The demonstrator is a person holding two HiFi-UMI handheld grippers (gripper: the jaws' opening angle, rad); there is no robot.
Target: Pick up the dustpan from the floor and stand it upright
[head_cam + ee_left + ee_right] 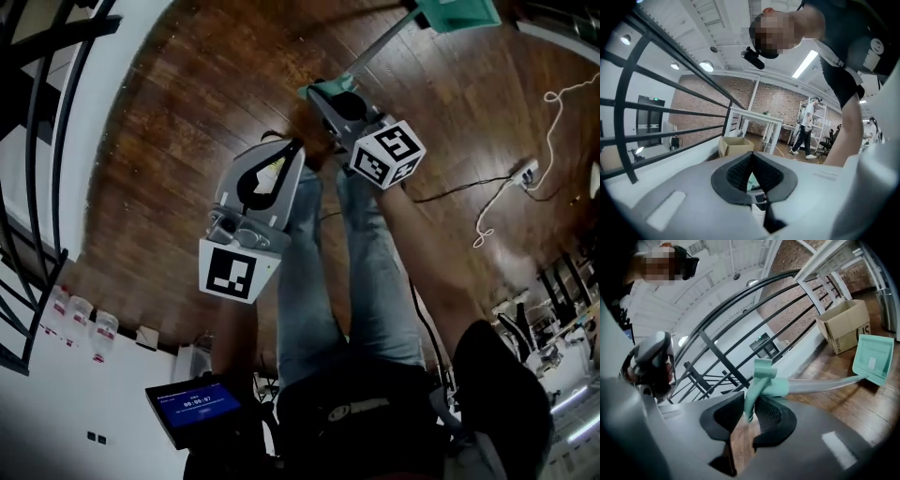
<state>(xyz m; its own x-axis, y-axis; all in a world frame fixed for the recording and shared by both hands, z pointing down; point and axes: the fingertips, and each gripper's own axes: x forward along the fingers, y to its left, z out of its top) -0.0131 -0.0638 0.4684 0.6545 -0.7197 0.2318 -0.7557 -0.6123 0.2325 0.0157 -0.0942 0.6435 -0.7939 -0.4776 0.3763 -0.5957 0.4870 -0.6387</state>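
The dustpan has a mint green pan [874, 357], a long metal pole [825, 383] and a mint handle grip [764, 380]. My right gripper [750, 395] is shut on that grip, and the pole runs out to the right with the pan over the wood floor. In the head view the right gripper [323, 98] holds the handle [328, 87], with the pan [459, 14] at the top edge. My left gripper [298, 148] is beside it, just left of the handle. Its fingertips meet in its own view [752, 155]. A sliver of mint shows behind the pads.
A black stair railing [37, 141] runs along the left. A cardboard box [843, 326] sits on the floor beyond the pan. A white cable [553, 103] and power strip [525, 173] lie to the right. The person's legs [309, 281] stand below the grippers.
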